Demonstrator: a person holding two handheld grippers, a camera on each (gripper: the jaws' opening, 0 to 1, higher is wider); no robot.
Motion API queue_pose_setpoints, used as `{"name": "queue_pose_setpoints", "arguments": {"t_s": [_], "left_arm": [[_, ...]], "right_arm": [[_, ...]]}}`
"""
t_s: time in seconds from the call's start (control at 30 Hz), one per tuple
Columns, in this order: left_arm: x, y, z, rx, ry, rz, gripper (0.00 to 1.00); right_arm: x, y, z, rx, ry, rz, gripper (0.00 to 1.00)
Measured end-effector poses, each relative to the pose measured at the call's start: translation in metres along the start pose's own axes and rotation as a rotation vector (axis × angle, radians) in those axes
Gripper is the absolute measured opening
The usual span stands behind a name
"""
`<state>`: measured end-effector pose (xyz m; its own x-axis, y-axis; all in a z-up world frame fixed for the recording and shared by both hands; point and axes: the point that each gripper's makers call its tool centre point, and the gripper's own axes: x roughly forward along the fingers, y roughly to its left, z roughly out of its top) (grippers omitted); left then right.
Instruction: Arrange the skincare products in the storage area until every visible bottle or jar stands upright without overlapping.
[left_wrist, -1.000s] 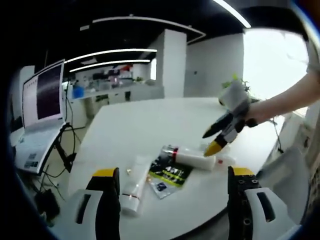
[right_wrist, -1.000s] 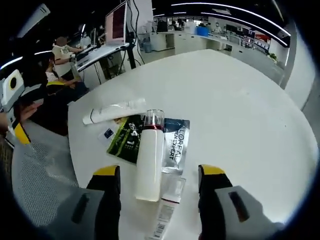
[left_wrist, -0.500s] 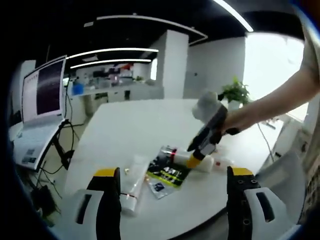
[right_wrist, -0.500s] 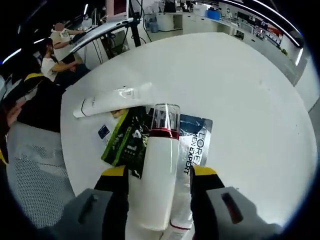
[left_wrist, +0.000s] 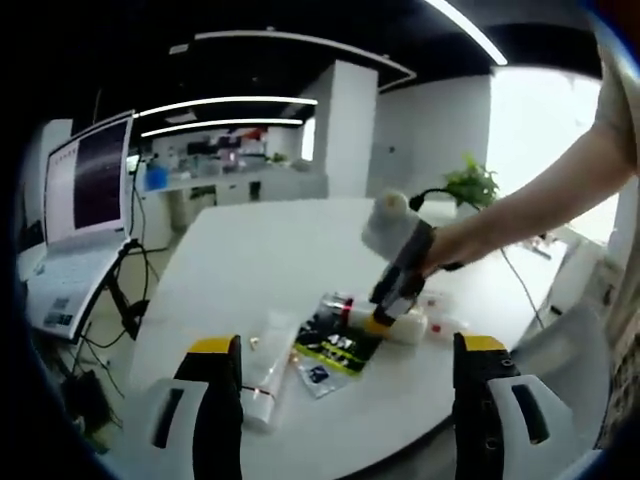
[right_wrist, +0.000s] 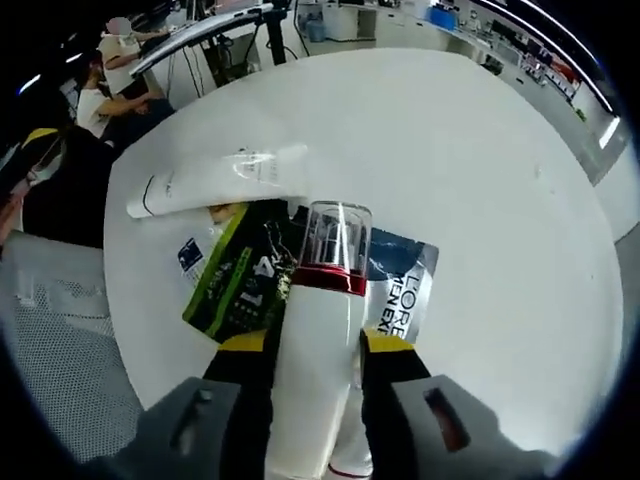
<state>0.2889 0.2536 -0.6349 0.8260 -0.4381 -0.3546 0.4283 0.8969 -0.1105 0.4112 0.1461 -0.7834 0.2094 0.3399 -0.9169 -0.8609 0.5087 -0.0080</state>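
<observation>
White bottle (right_wrist: 318, 340) with red collar and clear cap lies flat near the desk (right_wrist: 480, 180) edge closest to the person, across two sachets, one green (right_wrist: 235, 285), one silver (right_wrist: 400, 290). Right gripper (right_wrist: 315, 355) jaws closed narrow against its body; grasp looks made, not yet lifted. White tube (right_wrist: 215, 180) lies flat just beyond; a second small tube (left_wrist: 440, 323) beside the bottle. Left gripper (left_wrist: 340, 375) hovers off the edge, jaws wide, holding nothing. Nothing upright: task barely begun.
</observation>
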Motion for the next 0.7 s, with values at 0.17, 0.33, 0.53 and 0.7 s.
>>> {"name": "queue_pose_setpoints", "arguments": {"t_s": [0.17,0.33,0.53,0.7], "left_arm": [[0.000,-0.001,0.000,0.003,0.003,-0.002,0.85],[0.000,0.000,-0.001,0.007,0.003,0.003,0.84],[0.000,0.002,0.001,-0.006,-0.001,0.008,0.84],[0.001,0.001,0.002,-0.024,0.004,-0.008,0.84]], "right_arm": [[0.001,-0.005,0.003,0.027,-0.038,0.009,0.29],[-0.001,-0.005,0.003,0.043,-0.074,0.005,0.28],[-0.006,-0.005,0.006,0.225,-0.165,0.044,0.27],[-0.028,-0.002,0.008,0.294,-0.276,0.072,0.27]]}}
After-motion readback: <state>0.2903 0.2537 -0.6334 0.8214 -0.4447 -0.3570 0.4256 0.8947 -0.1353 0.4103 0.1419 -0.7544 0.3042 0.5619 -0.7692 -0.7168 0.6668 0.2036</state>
